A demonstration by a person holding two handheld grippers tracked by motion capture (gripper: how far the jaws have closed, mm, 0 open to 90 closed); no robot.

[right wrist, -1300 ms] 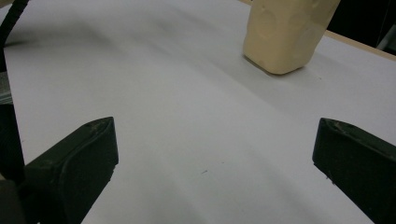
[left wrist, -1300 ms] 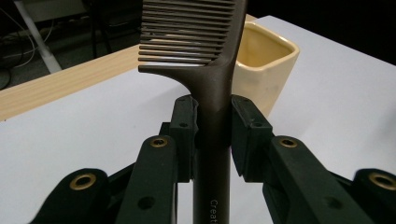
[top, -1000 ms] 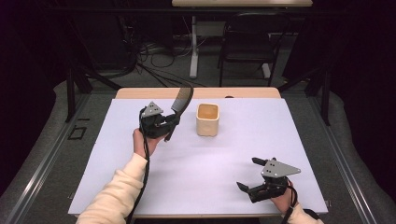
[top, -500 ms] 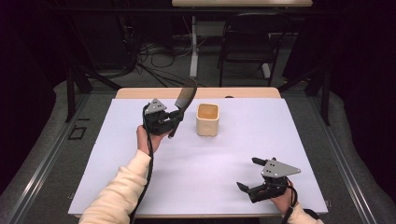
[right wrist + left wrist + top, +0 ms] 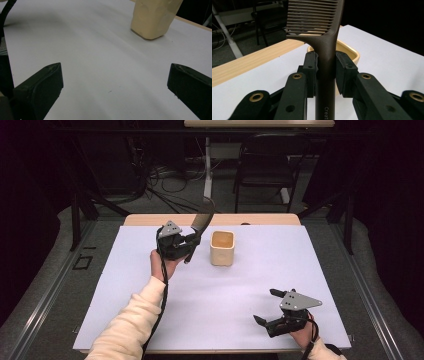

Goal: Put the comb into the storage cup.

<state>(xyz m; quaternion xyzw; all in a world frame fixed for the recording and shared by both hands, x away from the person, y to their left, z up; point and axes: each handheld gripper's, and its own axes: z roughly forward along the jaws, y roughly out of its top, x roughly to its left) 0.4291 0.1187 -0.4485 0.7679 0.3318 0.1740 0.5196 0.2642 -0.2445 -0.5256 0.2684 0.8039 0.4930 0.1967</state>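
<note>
Just beside cup (image 5: 222, 247), comb (image 5: 200, 227) in left gripper (image 5: 187, 241)

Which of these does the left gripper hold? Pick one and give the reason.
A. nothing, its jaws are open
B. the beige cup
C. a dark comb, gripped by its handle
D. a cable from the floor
C: in the left gripper view the left gripper has both jaws closed on the handle of the dark comb, teeth up, just short of the beige cup.
</note>
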